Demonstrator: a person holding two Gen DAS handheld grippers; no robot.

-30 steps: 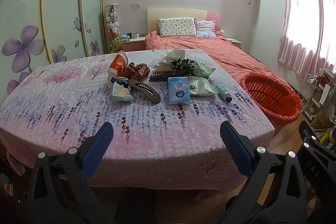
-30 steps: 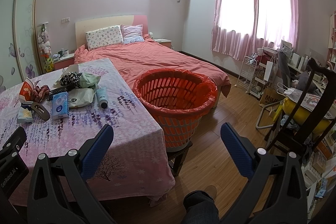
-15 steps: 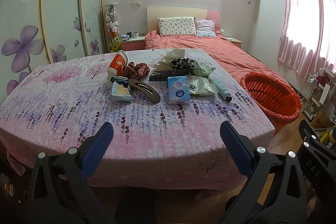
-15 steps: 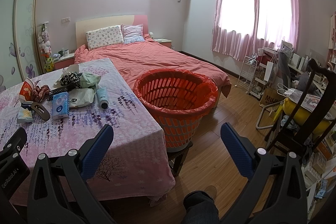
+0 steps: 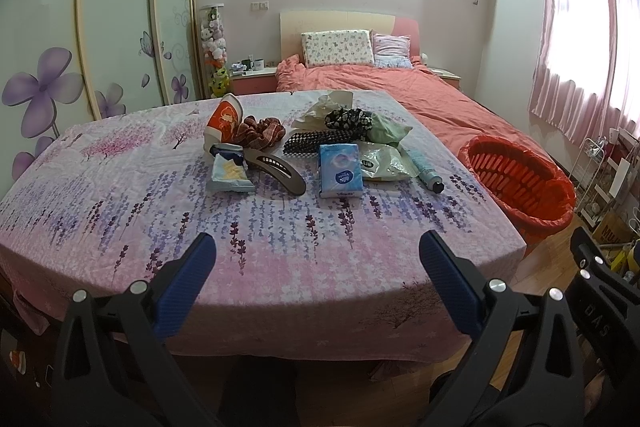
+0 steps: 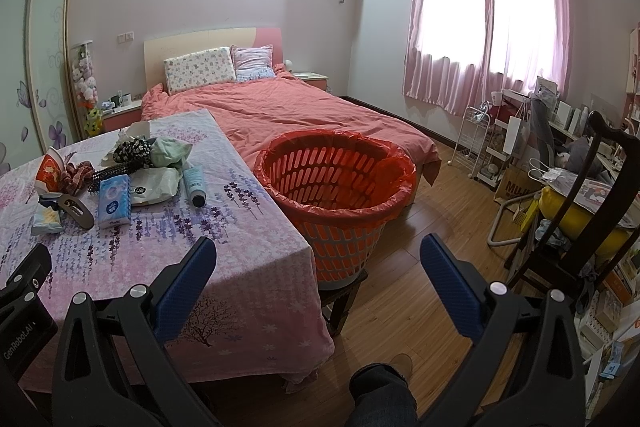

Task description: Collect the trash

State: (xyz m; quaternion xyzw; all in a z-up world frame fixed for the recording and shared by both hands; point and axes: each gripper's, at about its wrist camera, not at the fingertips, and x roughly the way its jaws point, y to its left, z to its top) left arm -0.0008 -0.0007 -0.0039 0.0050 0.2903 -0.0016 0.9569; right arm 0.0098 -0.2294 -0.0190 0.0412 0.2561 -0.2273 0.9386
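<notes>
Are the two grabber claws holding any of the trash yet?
No. The left gripper and right gripper are both open, with nothing between their fingers.

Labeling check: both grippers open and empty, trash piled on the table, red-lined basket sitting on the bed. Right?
One thing is off: the basket is not on the bed. The right wrist view shows it on a low stool on the floor, between the table and the bed. Both the left gripper and right gripper are open and empty.
</notes>
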